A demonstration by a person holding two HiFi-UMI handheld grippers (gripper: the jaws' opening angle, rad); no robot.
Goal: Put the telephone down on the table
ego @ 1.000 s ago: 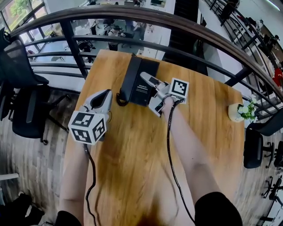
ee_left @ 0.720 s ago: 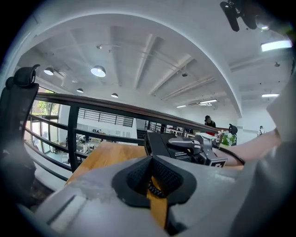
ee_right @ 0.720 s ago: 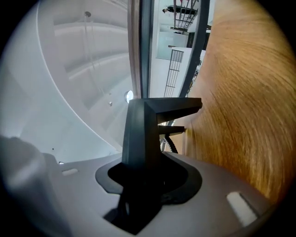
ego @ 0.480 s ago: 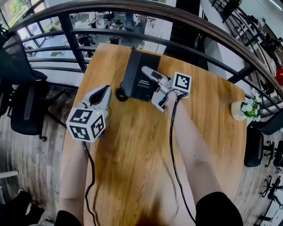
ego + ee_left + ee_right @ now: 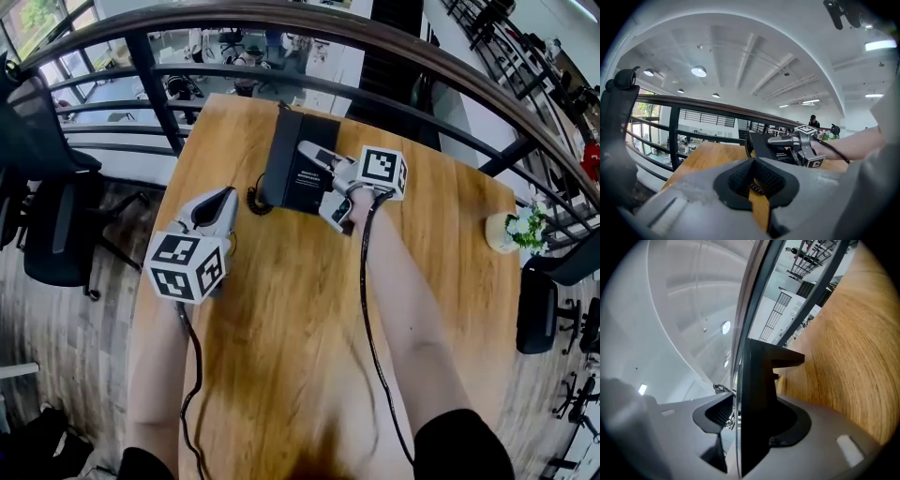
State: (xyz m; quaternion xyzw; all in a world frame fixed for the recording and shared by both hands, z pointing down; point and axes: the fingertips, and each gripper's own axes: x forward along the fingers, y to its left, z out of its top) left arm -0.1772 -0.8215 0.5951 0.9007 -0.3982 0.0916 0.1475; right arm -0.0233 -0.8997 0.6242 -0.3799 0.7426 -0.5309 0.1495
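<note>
The black telephone [image 5: 296, 161] lies on the wooden table [image 5: 281, 309] near its far end, handset on its left side, coiled cord [image 5: 253, 199] at its near left corner. My right gripper [image 5: 313, 184] reaches in from the right, and the telephone's right edge [image 5: 757, 394] stands between its jaws. These have just been opening, and a gap shows between one pad and the edge. My left gripper [image 5: 223, 197] hovers over the table's left side, short of the telephone [image 5: 771, 146], shut and empty. From there the right gripper [image 5: 806, 149] shows against the telephone.
A dark curved railing [image 5: 394, 52] runs just beyond the table's far edge, with a drop to a lower floor behind it. A small potted plant [image 5: 508, 234] stands at the table's right edge. Office chairs [image 5: 47, 220] stand to the left and one [image 5: 539, 314] to the right.
The right gripper has rolled a little at the telephone's right edge, and its marker cube has turned. The left gripper has stayed in place.
</note>
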